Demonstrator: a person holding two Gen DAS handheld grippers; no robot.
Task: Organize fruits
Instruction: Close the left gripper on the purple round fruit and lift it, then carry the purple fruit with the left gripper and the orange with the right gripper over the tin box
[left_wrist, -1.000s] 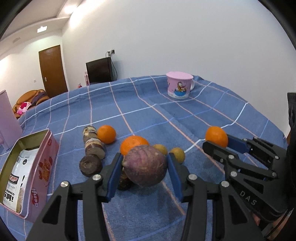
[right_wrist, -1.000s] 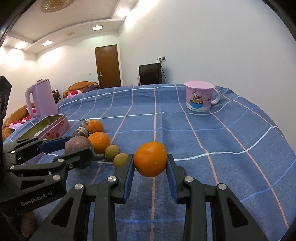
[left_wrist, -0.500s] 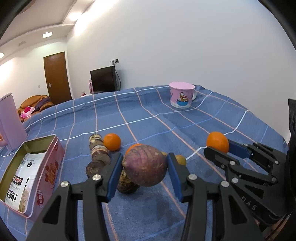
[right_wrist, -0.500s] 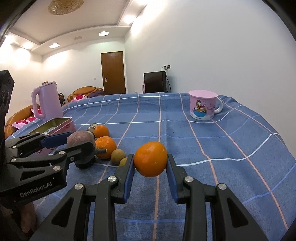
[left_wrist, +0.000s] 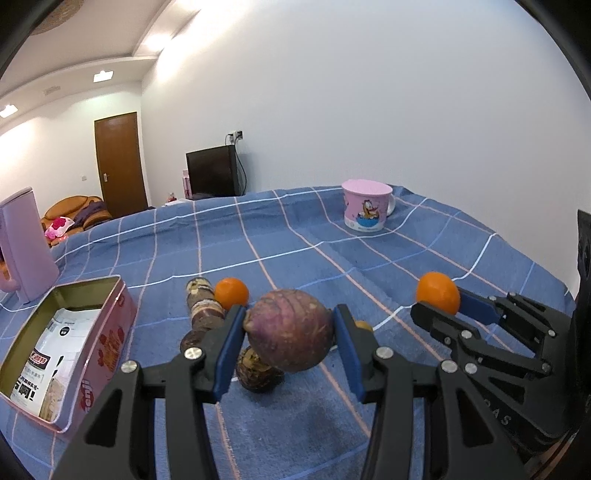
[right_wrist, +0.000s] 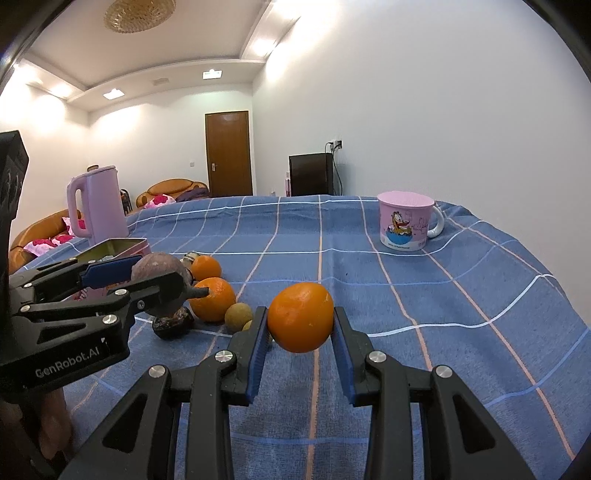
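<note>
Claws both clamped: left claw (left_wrist: 290, 334) grips a purple fruit (left_wrist: 290, 339), right claw (right_wrist: 300, 325) an orange (right_wrist: 300, 316).

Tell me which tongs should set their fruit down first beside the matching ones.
Probably left. The left tongs hold the purple fruit right above the dark fruits, while the right tongs hold their orange farther from the oranges on the cloth.

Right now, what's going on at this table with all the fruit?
A person works two handheld grippers. The left gripper holds a purple fruit above the blue cloth; the right gripper holds an orange. More fruit lies in a row below, beside an open tin. A pink mug stands apart.
</note>
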